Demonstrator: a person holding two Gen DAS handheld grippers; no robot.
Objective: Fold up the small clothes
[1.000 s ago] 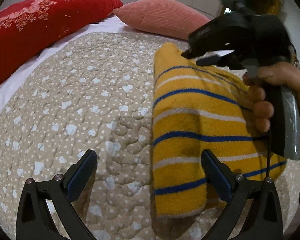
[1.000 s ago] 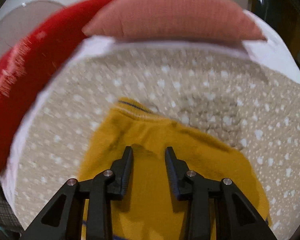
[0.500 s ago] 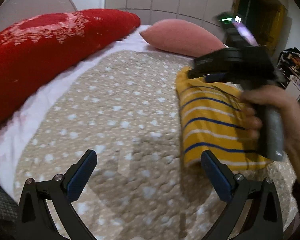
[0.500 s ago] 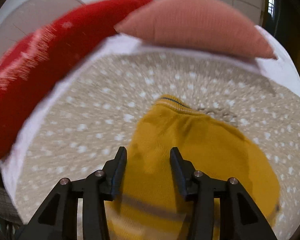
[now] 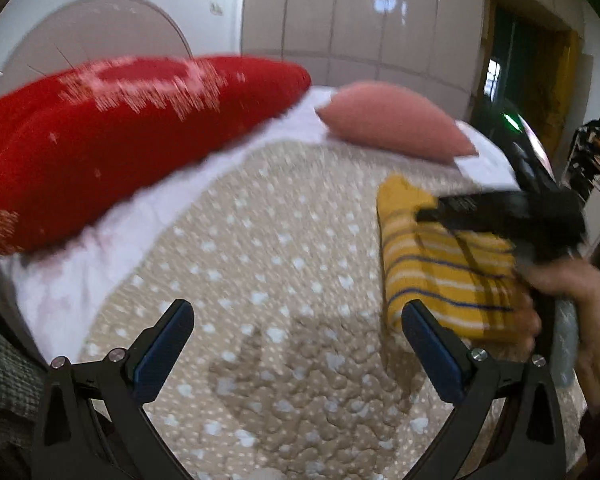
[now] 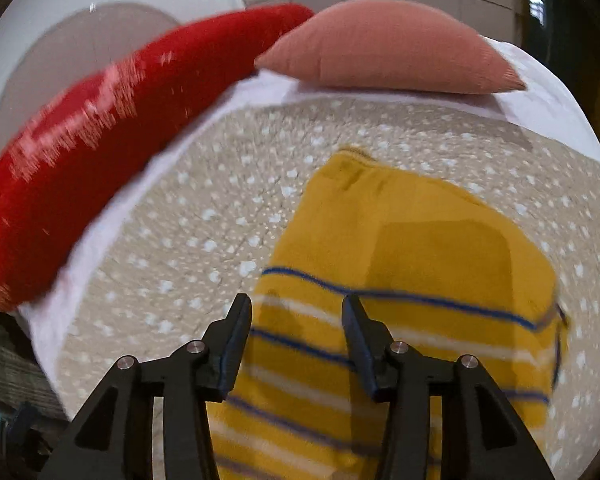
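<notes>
A folded yellow garment with blue and white stripes (image 6: 412, 280) lies on the beige dotted quilt (image 6: 228, 216). It also shows at the right of the left wrist view (image 5: 436, 264). My right gripper (image 6: 296, 340) is open and empty, hovering above the garment's near striped part. In the left wrist view the right gripper's body (image 5: 512, 216) and the hand holding it hang over the garment. My left gripper (image 5: 296, 344) is wide open and empty, raised over bare quilt to the left of the garment.
A red patterned pillow (image 5: 112, 132) and a pink pillow (image 5: 392, 124) lie at the head of the bed on a white sheet (image 5: 76, 272). A round headboard (image 5: 80, 44) and wall stand behind. The bed's left edge drops off at the lower left.
Both grippers have pulled back and up from the garment. The left gripper moved left and away, so the garment looks smaller. The right gripper opened a little wider.
</notes>
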